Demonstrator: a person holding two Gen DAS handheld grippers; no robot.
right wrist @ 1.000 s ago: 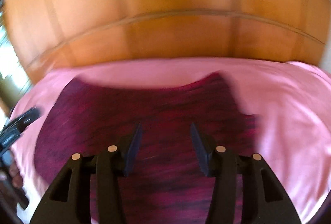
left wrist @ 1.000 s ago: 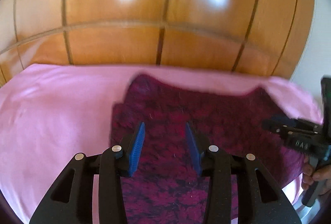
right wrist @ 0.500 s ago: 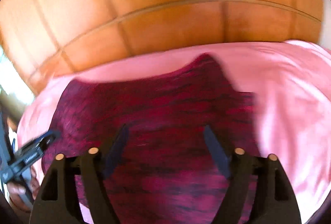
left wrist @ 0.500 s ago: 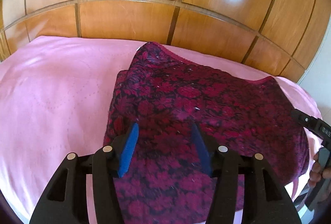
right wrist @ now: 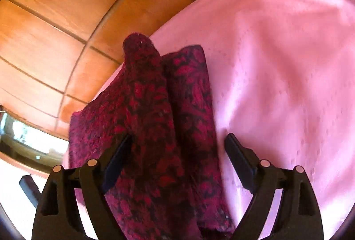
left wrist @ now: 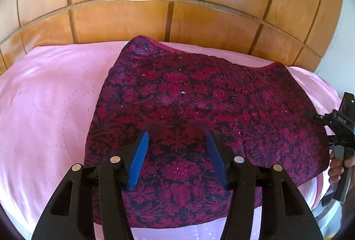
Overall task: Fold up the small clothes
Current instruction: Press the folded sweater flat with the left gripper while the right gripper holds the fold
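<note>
On the pink bedspread the maroon floral garment lies only partly folded, further folds seemingly remaining, both the left tool and right tool spread apart, gripping nothing.

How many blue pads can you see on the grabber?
2. One blue pad is on the left gripper's left finger, the other on its right finger, above the dark red patterned cloth.

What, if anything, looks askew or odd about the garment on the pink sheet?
The dark red patterned garment lies skewed on the pink sheet, its far-left corner jutting toward the wooden panelling. White lint specks dot it. No damage visible.
</note>
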